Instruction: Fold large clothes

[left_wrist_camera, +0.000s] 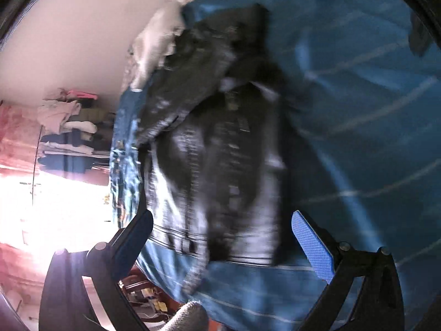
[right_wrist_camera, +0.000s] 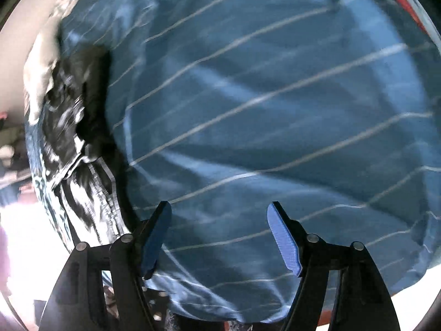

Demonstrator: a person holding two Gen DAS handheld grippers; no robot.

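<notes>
Two grippers hang above a blue sheet (right_wrist_camera: 275, 96) crossed by thin pale stripes. The left gripper (left_wrist_camera: 223, 229) has its fingers spread, nothing between them; a dark patterned garment (left_wrist_camera: 215, 143) lies on the sheet at the centre of its blurred view. The right gripper (right_wrist_camera: 219, 237) is likewise spread and empty, with the garment (right_wrist_camera: 80, 127) at its frame's left edge.

My left tongs (left_wrist_camera: 222, 235) and right tongs (right_wrist_camera: 219, 238): black angular arms, round silver pivot screws, and blue textured pads (left_wrist_camera: 312, 245) lining the inner face of each finger.
</notes>
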